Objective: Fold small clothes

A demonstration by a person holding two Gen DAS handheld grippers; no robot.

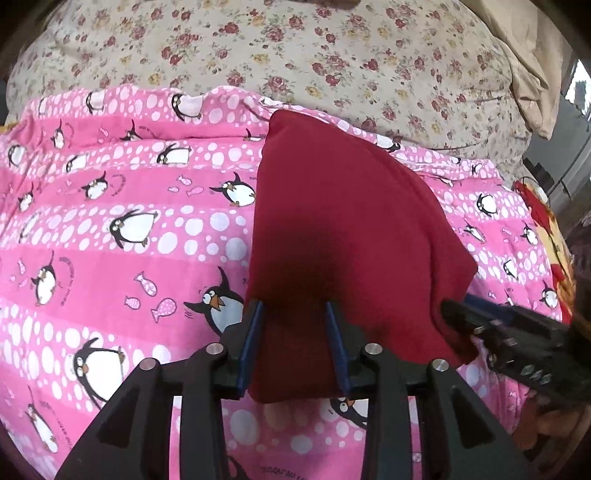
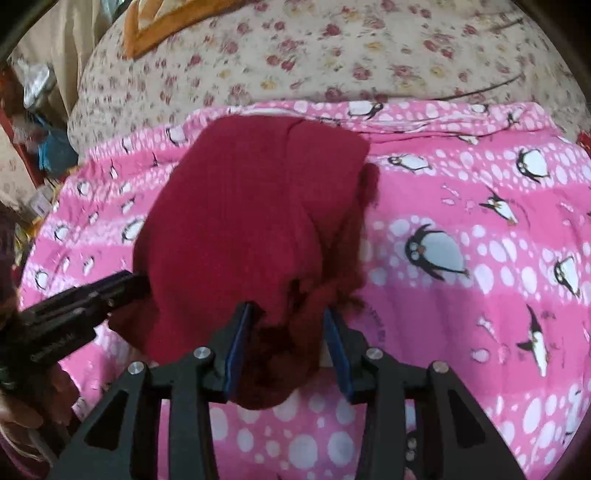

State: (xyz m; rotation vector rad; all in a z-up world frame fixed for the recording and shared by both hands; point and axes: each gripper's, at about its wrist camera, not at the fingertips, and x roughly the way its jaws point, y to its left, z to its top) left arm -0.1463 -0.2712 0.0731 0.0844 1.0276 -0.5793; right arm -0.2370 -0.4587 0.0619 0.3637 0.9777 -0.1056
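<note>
A dark red garment lies folded on the pink penguin blanket. My left gripper stands open over the garment's near edge, the cloth passing between its blue pads. My right gripper shows in the left wrist view at the garment's right edge. In the right wrist view the red garment fills the middle, and my right gripper stands open with the cloth's near edge between its pads. The left gripper touches the garment's left side there. The near hem is hidden under the fingers.
A floral quilt lies beyond the pink blanket. A red and yellow cloth lies at the blanket's right edge. Clutter sits beside the bed on the left. An orange patterned cloth lies at the far back.
</note>
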